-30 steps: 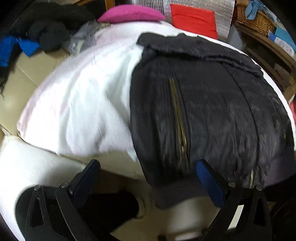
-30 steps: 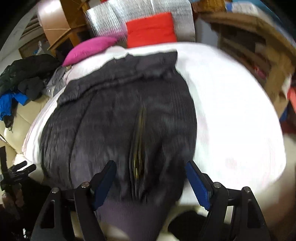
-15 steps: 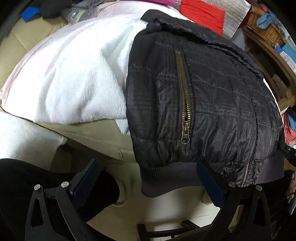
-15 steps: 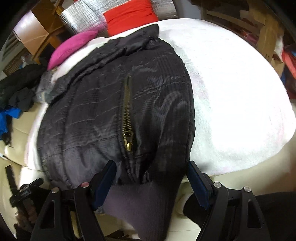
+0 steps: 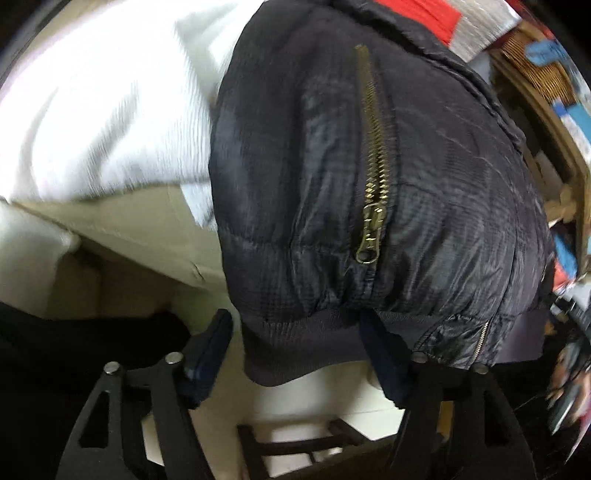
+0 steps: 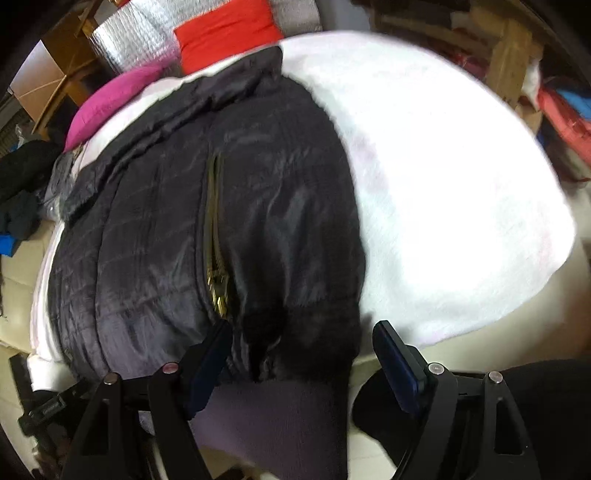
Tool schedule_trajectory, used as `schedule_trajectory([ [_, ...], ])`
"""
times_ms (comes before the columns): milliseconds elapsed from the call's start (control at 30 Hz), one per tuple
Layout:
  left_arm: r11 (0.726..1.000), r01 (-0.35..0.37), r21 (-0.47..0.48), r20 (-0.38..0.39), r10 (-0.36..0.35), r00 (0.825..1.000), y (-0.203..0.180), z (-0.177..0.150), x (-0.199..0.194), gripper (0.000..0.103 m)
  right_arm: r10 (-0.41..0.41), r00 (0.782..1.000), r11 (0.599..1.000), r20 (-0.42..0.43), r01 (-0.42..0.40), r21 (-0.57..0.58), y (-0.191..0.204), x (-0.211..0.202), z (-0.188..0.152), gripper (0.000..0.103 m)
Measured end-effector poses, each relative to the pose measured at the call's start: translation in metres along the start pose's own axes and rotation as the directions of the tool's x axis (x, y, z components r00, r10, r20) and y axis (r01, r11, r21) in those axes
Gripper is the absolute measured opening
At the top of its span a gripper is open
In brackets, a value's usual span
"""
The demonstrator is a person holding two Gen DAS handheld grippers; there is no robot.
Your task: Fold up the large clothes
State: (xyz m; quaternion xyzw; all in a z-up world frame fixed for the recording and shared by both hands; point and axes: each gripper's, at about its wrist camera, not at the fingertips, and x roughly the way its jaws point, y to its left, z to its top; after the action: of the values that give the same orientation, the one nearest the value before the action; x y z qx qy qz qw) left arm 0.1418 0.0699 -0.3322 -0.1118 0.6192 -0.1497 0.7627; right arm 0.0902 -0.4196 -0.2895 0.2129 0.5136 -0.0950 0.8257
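Observation:
A black quilted jacket [image 5: 369, 166] with brass pocket zips lies on a white blanket [image 5: 103, 99] and hangs over the near edge. In the left wrist view its ribbed hem [image 5: 306, 343] sits between the jaws of my left gripper [image 5: 295, 347], which are closing; the right pad touches the hem and the left pad stands just clear of it. In the right wrist view the jacket [image 6: 207, 221] fills the middle. My right gripper [image 6: 299, 354] is open and straddles the jacket's other hem corner [image 6: 303, 332] without pinching it.
A pink cushion [image 6: 110, 103] and a red cushion [image 6: 225, 33] lie at the far end of the blanket [image 6: 443, 184]. Dark clothes [image 6: 22, 177] are piled at the far left. Wooden shelves and a basket [image 5: 535, 70] stand to the right. A cream sofa edge [image 5: 147, 236] shows under the blanket.
Both grippers have sunk toward the jacket's near hem, which now lies between each pair of jaws. The left jaws have narrowed; the right jaws stand as wide as before.

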Motion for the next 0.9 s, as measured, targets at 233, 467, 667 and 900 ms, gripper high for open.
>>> schedule_trajectory([
  [233,0.999,0.016,0.046,0.007,-0.016,1.000,-0.004,-0.001,0.002,0.044,0.032,0.999,0.999,-0.009,-0.032,-0.016,0.009,0.002,-0.009,0.055],
  [467,0.997,0.012,0.072,0.051,-0.016,0.999,-0.015,-0.001,-0.017,0.016,0.055,0.998,0.998,-0.004,-0.055,-0.015,0.003,-0.009,-0.009,0.039],
  [667,0.996,0.079,-0.037,-0.057,-0.081,0.995,-0.014,0.011,0.002,0.067,0.094,0.989,0.995,-0.110,-0.093,0.022,-0.010,0.005,-0.007,0.075],
  [900,0.995,0.071,0.070,-0.012,-0.070,0.997,-0.033,0.010,-0.007,0.012,0.116,0.991,0.991,-0.069,-0.120,-0.060,-0.002,-0.004,-0.011,0.036],
])
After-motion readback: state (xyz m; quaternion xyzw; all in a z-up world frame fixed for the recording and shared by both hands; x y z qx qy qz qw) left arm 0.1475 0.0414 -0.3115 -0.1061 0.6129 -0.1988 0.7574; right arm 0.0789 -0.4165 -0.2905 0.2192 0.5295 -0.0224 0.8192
